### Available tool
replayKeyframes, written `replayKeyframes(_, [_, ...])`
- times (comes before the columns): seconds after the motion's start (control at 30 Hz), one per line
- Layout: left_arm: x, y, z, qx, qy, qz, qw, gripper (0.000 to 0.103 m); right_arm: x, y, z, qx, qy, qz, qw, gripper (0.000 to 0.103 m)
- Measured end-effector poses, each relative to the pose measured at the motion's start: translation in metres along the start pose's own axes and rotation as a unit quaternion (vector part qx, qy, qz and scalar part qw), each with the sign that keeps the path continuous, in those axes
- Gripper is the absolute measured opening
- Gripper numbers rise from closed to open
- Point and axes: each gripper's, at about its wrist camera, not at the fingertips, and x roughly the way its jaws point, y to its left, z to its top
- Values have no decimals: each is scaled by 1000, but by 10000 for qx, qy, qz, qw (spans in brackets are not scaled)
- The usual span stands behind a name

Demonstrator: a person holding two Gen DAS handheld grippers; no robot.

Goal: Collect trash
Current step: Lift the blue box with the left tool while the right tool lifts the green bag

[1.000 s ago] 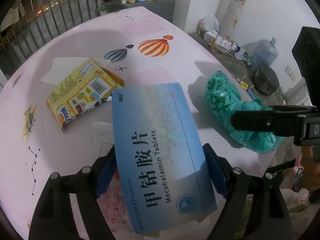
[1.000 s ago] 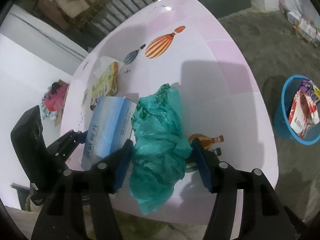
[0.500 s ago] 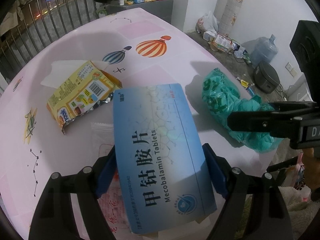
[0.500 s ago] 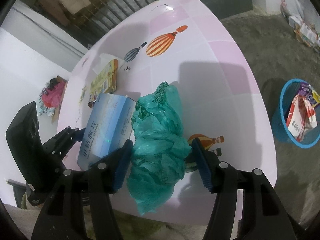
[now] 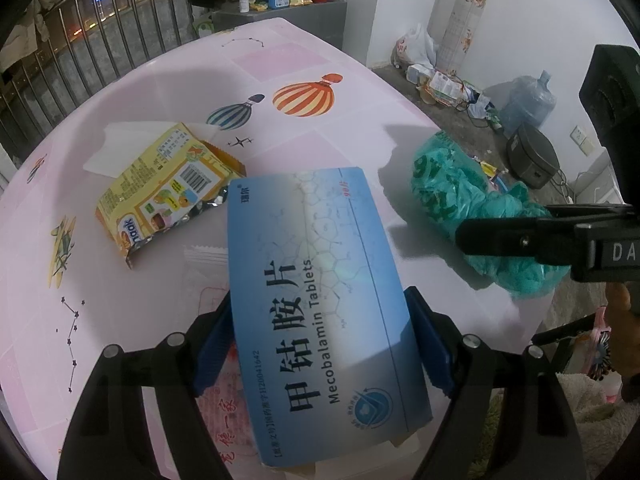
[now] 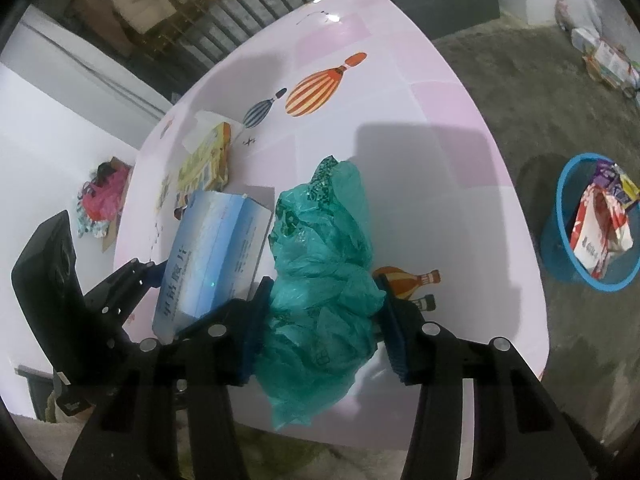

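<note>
We've got the pink surface point(image 6: 460, 168) stretching ahead of both claws, with the blue bin point(image 6: 554, 240) on the floor off right of the right claw point(image 6: 320, 320). That claw has just been closing on the green plastic bag point(image 6: 324, 248), pads now squeezing it; soft film could slide out mid-carry. Our left claw point(image 5: 320, 340) clamps the blue tablet box point(image 5: 316, 280) across its width, so squeezing harder may crush it. The yellow snack wrapper point(image 5: 168, 184) waits ahead-left.

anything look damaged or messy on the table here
Yes. The yellow snack wrapper lies torn open, its foil edge ragged, left of the blue tablet box. The green plastic bag is crumpled at the table's near edge.
</note>
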Motion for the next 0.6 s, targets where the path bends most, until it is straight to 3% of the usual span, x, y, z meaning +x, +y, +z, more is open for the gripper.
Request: replayKeyframes(0.6, [-9, 8, 1, -82, -180, 5, 9998, 76, -11, -13, 2, 277, -198, 74, 9994, 46])
